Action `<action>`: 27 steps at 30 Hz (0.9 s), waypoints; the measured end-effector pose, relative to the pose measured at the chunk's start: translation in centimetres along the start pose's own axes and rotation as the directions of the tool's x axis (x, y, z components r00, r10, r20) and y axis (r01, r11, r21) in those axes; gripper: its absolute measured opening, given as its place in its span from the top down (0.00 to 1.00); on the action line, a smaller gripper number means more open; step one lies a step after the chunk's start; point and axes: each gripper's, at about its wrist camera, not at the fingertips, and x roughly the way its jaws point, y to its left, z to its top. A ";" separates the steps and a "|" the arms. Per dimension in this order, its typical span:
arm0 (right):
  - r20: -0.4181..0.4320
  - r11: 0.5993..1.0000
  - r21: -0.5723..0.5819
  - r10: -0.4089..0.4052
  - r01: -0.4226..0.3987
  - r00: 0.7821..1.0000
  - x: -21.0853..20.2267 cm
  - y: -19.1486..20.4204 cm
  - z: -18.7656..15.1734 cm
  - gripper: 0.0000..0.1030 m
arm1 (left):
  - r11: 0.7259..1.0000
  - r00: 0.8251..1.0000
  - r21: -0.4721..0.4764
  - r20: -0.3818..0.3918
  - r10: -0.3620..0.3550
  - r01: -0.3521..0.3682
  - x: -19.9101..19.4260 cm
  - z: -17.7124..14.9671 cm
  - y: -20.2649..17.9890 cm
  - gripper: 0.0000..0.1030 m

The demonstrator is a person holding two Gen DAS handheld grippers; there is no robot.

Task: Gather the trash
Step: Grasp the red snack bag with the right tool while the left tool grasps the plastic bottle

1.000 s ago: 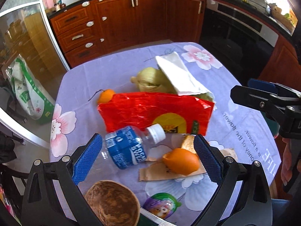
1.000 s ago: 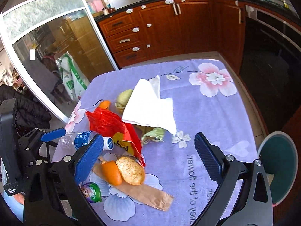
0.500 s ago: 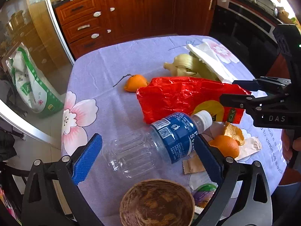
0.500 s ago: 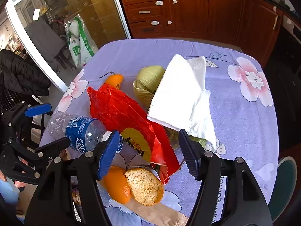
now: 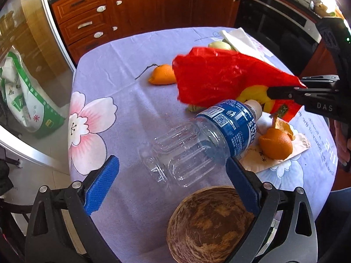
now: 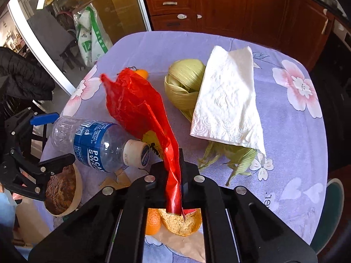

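A red plastic bag [image 6: 136, 107] is pinched at its near edge by my right gripper [image 6: 175, 175], which is shut on it; the bag is lifted off the table and also shows in the left wrist view [image 5: 219, 76]. An empty clear bottle with a blue label [image 5: 197, 140] lies on the lilac flowered tablecloth [image 5: 114, 70], its base between the open fingers of my left gripper [image 5: 171, 188]. The bottle also shows in the right wrist view [image 6: 98, 142]. Orange peels [image 5: 276, 140] lie on a brown paper bag [image 5: 285, 153].
A coconut shell bowl [image 5: 208, 225] sits at the table's near edge under my left gripper. Corn husks [image 6: 184, 83] and a white napkin [image 6: 228, 100] lie further back. Another orange peel [image 5: 162, 74] lies mid-table. Cabinets and an oven stand behind.
My right gripper has closed on the red bag's edge and lifted it. My left gripper has moved in, and the bottle now lies between its fingers.
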 end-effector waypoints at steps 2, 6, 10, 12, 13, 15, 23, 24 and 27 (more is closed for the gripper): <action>0.016 1.000 0.012 0.003 -0.004 1.000 -0.9 -0.1 0.3 0.96 | 1.000 1.000 0.014 -0.005 -0.025 0.025 0.2 0.0 0.0 0.05; 0.047 1.000 0.014 -0.002 0.001 0.999 -2.4 0.7 0.6 0.96 | 0.997 0.999 0.059 -0.018 -0.046 0.047 1.1 0.1 -0.4 0.05; 0.079 1.000 0.020 -0.019 0.017 0.997 -3.7 0.9 0.6 0.96 | 0.994 0.996 0.067 -0.027 -0.089 0.090 1.3 0.1 -0.8 0.05; 0.086 0.999 0.030 -0.032 0.029 0.996 -4.2 0.6 0.4 0.96 | 0.992 0.995 0.079 -0.007 -0.103 0.103 0.8 0.2 -1.5 0.06; 0.090 0.999 0.039 -0.040 0.036 0.995 -4.4 0.4 0.3 0.96 | 0.990 0.994 0.086 0.001 -0.110 0.110 0.6 0.3 -2.0 0.06; 0.092 0.998 0.056 -0.043 0.038 0.995 -4.7 0.0 0.0 0.96 | 0.988 0.992 0.097 0.008 -0.125 0.123 0.2 0.5 -2.8 0.06; 0.103 0.994 0.100 -0.062 0.052 0.993 -6.3 -1.6 -1.6 0.96 | 0.978 0.988 0.141 0.005 -0.155 0.153 -0.7 0.5 -6.3 0.09; 0.102 0.993 0.104 -0.064 0.054 0.993 -6.3 -1.8 -1.8 0.96 | 0.976 0.987 0.148 -0.002 -0.163 0.161 -0.7 0.5 -6.8 0.09; 0.100 0.991 0.122 -0.065 0.053 0.993 -6.5 -2.5 -2.6 0.96 | 0.971 0.986 0.172 -0.015 -0.164 0.164 -0.7 0.3 -8.3 0.09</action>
